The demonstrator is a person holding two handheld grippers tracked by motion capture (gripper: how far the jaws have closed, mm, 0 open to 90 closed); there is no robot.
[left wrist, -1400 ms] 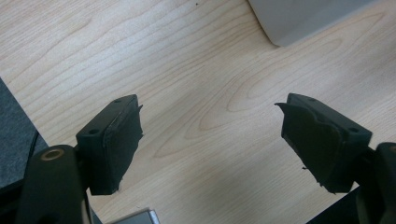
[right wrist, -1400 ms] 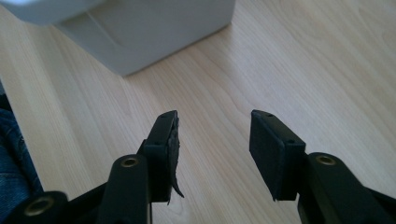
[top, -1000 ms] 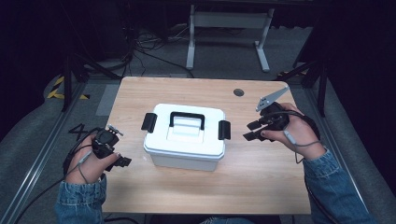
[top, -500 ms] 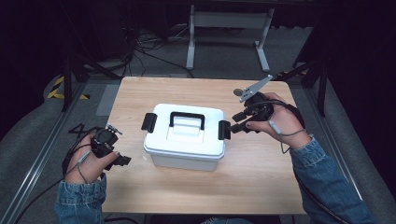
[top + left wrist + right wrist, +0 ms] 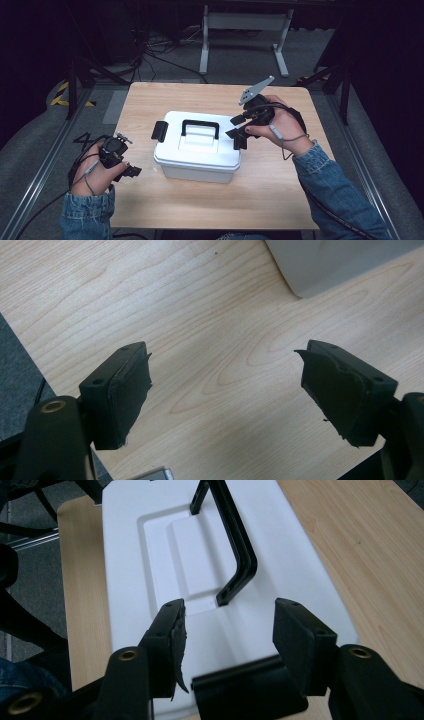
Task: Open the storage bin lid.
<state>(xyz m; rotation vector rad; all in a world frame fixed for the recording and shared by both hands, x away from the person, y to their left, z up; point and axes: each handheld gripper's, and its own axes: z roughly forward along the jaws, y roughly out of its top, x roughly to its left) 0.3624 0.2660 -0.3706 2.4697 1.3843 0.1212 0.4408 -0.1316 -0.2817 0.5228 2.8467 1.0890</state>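
Observation:
A white lidded box (image 5: 197,150) with a black carry handle (image 5: 200,127) and a black latch on each end stands mid-table. My right gripper (image 5: 235,127) hovers open over the box's right end, just above the right latch (image 5: 238,141). In the right gripper view the jaws straddle that latch (image 5: 247,690), with the white lid (image 5: 150,555) and the handle (image 5: 235,545) beyond. My left gripper (image 5: 131,170) rests open near the table's left front, left of the box. The left gripper view shows its jaws wide apart over bare wood, with the box corner (image 5: 330,265) at the top right.
The wooden table (image 5: 280,190) has free surface in front of and behind the box. The box's left latch (image 5: 159,130) sticks out toward the left. Beyond the table's far edge stand a metal stand (image 5: 245,22) and floor cables (image 5: 150,50).
My right gripper has moved left and down from beside the box to over its right latch. The left gripper has stayed where it was.

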